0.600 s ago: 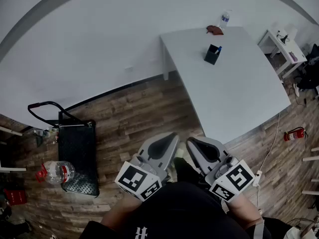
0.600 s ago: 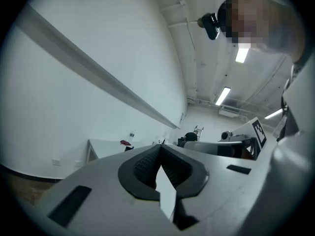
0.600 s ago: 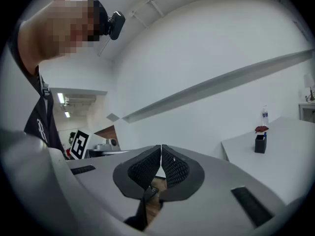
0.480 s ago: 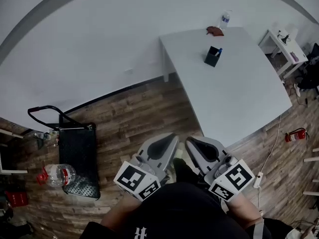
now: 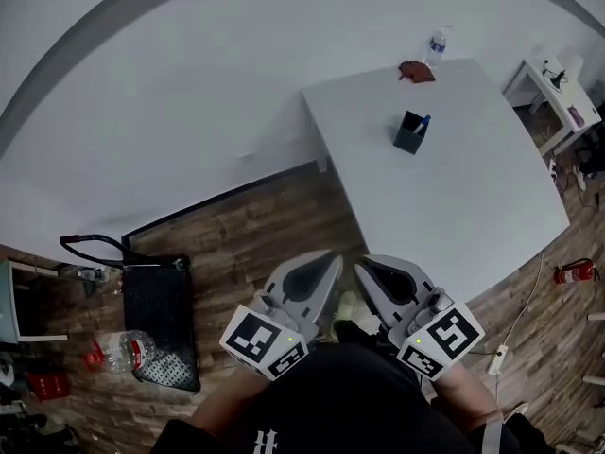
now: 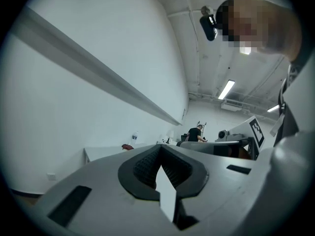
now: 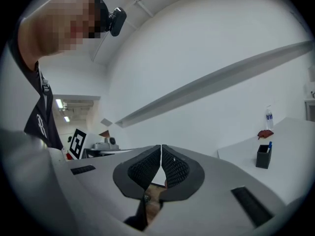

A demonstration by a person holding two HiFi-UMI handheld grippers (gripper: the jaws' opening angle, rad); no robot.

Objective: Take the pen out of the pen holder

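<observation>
A black pen holder (image 5: 409, 132) stands on the white table (image 5: 454, 197) at the upper right, with a blue pen (image 5: 424, 121) sticking out of it. The right gripper view shows the holder (image 7: 264, 157) and pen (image 7: 269, 145) far off at the right. My left gripper (image 5: 329, 258) and right gripper (image 5: 364, 265) are held side by side close to my body, over the wooden floor and well short of the table. Both are shut with nothing between the pads, as the left gripper (image 6: 161, 146) and right gripper (image 7: 161, 146) views show. The left gripper view does not show the holder.
A water bottle (image 5: 435, 45) and a red cloth (image 5: 416, 71) lie at the table's far edge. On the floor at left stand a black cart (image 5: 161, 320) and a large water jug (image 5: 123, 348). A fire extinguisher (image 5: 572, 272) and a small side table (image 5: 558, 88) are at right.
The head view has shifted, so the table and holder sit a little lower in the frame and the cart lower too. Both grippers stay shut in the same place.
</observation>
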